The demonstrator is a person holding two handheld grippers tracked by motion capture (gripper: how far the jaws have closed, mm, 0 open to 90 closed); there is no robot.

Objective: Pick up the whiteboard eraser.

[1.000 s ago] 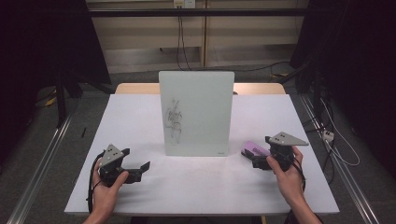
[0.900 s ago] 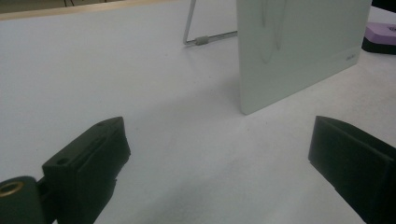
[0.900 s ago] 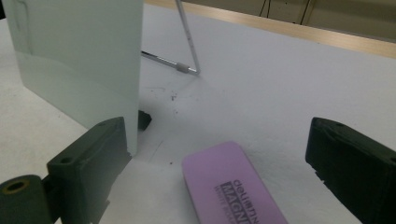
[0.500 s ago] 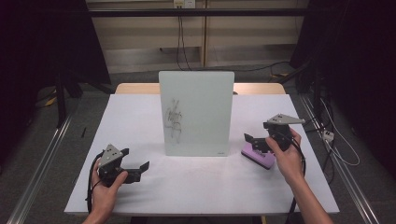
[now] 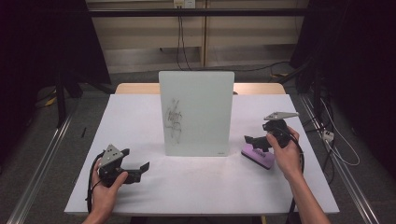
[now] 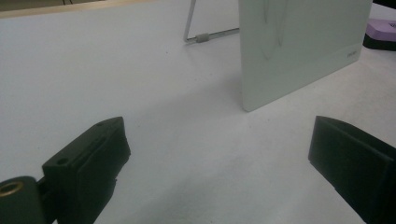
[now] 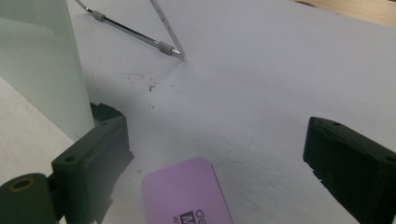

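**A curtained lab recording bay**

A white-covered table (image 5: 140,116) stands alone on grey carpet, ringed by black curtains (image 5: 42,42). Metal floor rails (image 5: 42,158) run along both sides, cables (image 5: 180,32) hang from a wall socket (image 5: 183,3), and a person's hand works an instrumented gripper (image 5: 142,167) trailing a cable.

the high view looks forward and down over the whole desk (image 5: 140,116), while both gripper views skim low and close, sharing the upright whiteboard (image 6: 303,42) at its middle.
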